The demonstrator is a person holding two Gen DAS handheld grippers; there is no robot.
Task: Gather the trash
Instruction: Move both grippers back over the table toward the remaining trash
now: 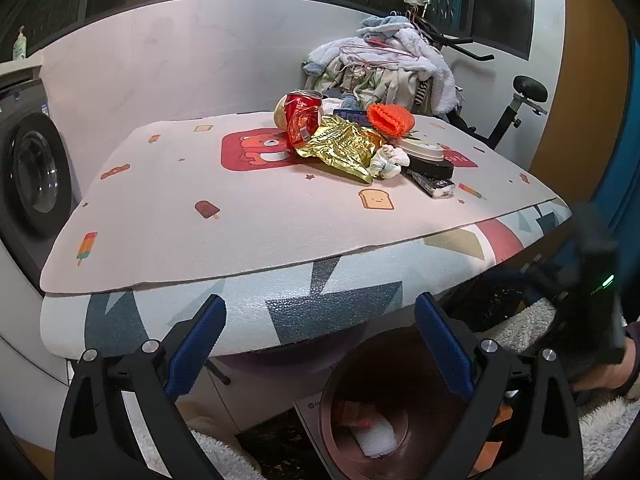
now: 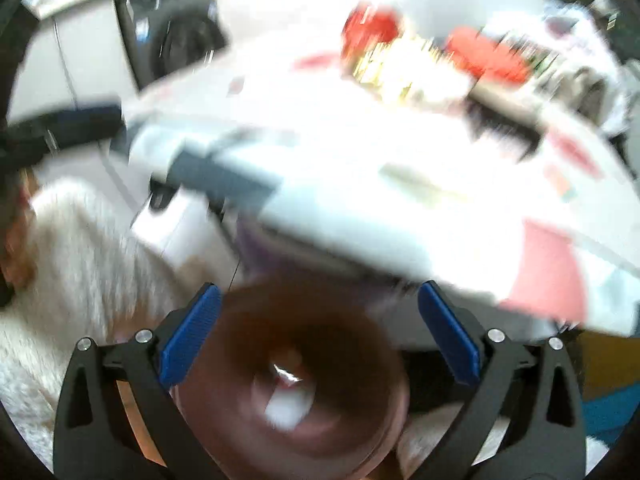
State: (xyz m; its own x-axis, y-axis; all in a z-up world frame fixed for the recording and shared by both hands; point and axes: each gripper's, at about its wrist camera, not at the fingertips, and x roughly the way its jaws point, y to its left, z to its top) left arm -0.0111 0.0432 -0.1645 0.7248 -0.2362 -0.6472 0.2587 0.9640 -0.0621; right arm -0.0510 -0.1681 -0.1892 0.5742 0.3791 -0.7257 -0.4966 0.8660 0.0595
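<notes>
we count, left to right on the desk: one crushed red can, one crumpled gold foil wrapper, one orange net, one wadded white tissue, one stack of lids, one dark wrapper. all sit heaped at the far middle of the mat. one brown bin below the near edge holds two scraps. left hand-held gripper: jaws wide, nothing held. right hand-held gripper: blurred, jaws wide over the bin, nothing held.
</notes>
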